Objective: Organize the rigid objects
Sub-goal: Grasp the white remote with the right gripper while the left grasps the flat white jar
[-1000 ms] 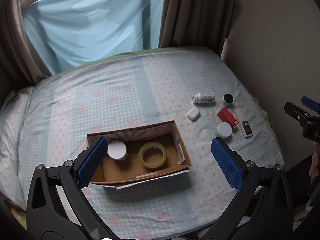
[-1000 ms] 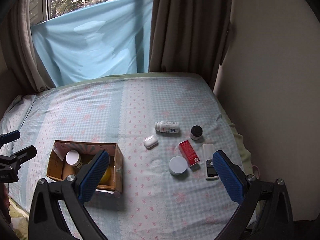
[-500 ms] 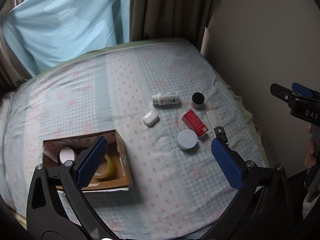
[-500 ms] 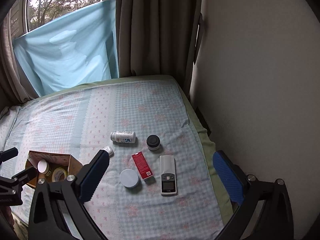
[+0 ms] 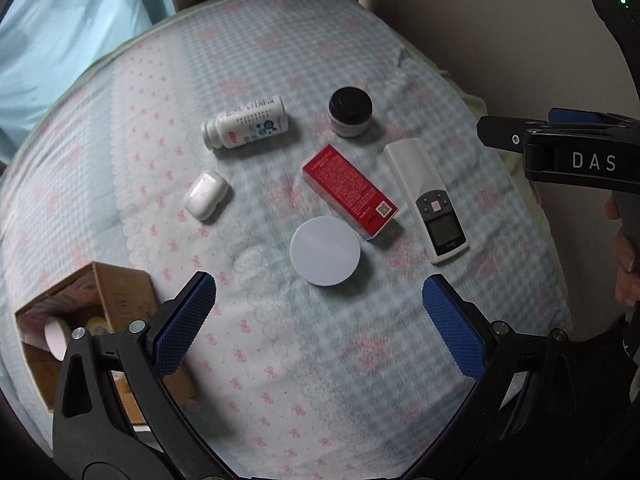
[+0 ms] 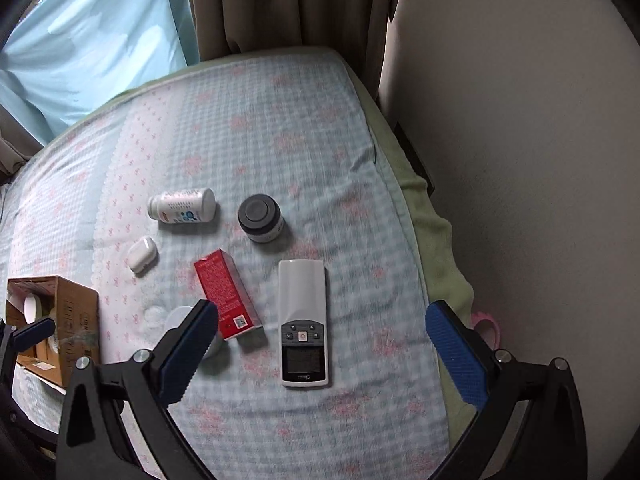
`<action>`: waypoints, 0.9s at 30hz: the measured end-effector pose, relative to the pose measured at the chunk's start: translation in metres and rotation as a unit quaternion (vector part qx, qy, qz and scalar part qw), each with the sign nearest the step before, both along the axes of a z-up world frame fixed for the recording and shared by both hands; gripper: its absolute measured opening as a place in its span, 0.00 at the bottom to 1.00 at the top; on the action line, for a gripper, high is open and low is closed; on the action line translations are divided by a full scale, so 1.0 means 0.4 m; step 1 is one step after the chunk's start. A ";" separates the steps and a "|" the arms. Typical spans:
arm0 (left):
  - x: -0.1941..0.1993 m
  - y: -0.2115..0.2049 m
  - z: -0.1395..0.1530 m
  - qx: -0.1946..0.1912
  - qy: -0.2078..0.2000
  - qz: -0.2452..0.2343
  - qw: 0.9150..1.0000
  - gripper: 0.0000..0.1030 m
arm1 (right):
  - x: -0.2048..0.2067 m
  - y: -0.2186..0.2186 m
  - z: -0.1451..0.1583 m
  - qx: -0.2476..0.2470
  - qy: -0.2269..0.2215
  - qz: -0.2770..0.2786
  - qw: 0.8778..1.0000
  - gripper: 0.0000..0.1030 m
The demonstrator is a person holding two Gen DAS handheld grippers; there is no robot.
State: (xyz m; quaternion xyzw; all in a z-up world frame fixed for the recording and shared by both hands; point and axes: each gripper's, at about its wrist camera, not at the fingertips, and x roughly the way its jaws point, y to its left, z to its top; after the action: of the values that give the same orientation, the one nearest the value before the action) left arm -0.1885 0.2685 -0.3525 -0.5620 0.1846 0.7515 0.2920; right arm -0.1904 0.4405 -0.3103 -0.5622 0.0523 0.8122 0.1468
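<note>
Bed fills both my views, checked blue sheet with pink bows, curtains and wall behind it. My left gripper hangs over the near part of the sheet, blue pads wide apart, nothing between them. My right gripper is just as wide and empty, hovering over the remote's end; in the left view I see it side-on at the right edge, a hand on its handle.

Cardboard box sits at the left edge of the bed, partly behind my left finger; a white-lidded jar and something yellow lie inside, can't tell more. In the right view the box is at the far left.

Loose items cluster right of centre, all well apart from the box. White remote lies flat, screen end towards me, rightmost of the group. Red carton lies flat just left of it, one end touching or nearly touching the round pale-blue lid. White bottle lies on its side at the far end, cap pointing left. Black-lidded jar stands upright beside the bottle, just beyond the remote. White earbud case lies alone on the left of the group, between the bottle and the box.
</note>
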 end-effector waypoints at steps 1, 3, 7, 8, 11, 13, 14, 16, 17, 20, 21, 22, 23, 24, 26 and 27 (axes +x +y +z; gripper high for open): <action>-0.007 0.009 -0.030 -0.002 -0.008 0.000 1.000 1.00 | -0.008 0.006 -0.031 -0.002 -0.013 0.000 1.000 1.00; -0.022 0.022 -0.088 -0.006 -0.022 0.003 1.000 1.00 | -0.026 0.015 -0.090 -0.007 -0.037 0.003 0.999 1.00; -0.055 0.051 -0.186 -0.018 -0.033 0.003 0.999 1.00 | -0.060 0.027 -0.203 -0.021 -0.079 0.008 0.997 0.97; -0.061 0.058 -0.207 -0.022 -0.034 0.001 0.999 1.00 | -0.068 0.029 -0.226 -0.027 -0.089 0.009 0.996 0.96; -0.075 0.073 -0.258 -0.026 -0.044 -0.005 0.999 1.00 | -0.095 0.030 -0.285 -0.033 -0.115 0.012 0.993 0.94; -0.080 0.077 -0.283 -0.026 -0.051 -0.006 0.998 1.00 | -0.108 0.028 -0.316 -0.035 -0.130 0.013 0.991 0.88; -0.081 0.079 -0.294 -0.026 -0.054 -0.007 0.998 0.99 | -0.112 0.028 -0.330 -0.037 -0.139 0.012 0.990 0.86; -0.082 0.083 -0.311 -0.026 -0.059 -0.009 0.998 0.97 | -0.117 0.029 -0.356 -0.041 -0.153 0.007 0.987 0.85; -0.082 0.086 -0.318 -0.025 -0.060 -0.011 0.998 0.96 | -0.118 0.029 -0.365 -0.040 -0.159 0.006 0.986 0.84; -0.079 0.092 -0.332 -0.023 -0.060 -0.015 0.998 0.93 | -0.120 0.028 -0.382 -0.040 -0.169 0.009 0.985 0.79; -0.079 0.094 -0.339 -0.022 -0.062 -0.016 0.998 0.92 | -0.119 0.027 -0.386 -0.041 -0.174 0.010 0.984 0.73; -0.080 0.096 -0.346 -0.022 -0.065 -0.016 0.998 0.88 | -0.119 0.026 -0.391 -0.042 -0.179 0.011 0.983 0.73; -0.080 0.099 -0.355 -0.023 -0.069 -0.016 0.997 0.82 | -0.118 0.026 -0.396 -0.043 -0.183 0.011 0.982 0.72; -0.080 0.103 -0.363 -0.024 -0.071 -0.018 0.997 0.79 | -0.116 0.027 -0.400 -0.043 -0.187 0.010 0.981 0.70; -0.076 0.110 -0.375 -0.035 -0.064 -0.025 0.997 0.73 | -0.111 0.030 -0.407 -0.048 -0.192 0.005 0.980 0.61; -0.072 0.113 -0.377 -0.041 -0.057 -0.028 0.997 0.71 | -0.109 0.032 -0.410 -0.054 -0.193 0.004 0.980 0.57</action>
State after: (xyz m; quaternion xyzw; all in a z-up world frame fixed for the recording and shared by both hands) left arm -0.2174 0.3135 -0.5034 -0.6103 0.2144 0.7013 0.2996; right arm -0.2340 0.4531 -0.4745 -0.7155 0.0648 0.6850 0.1207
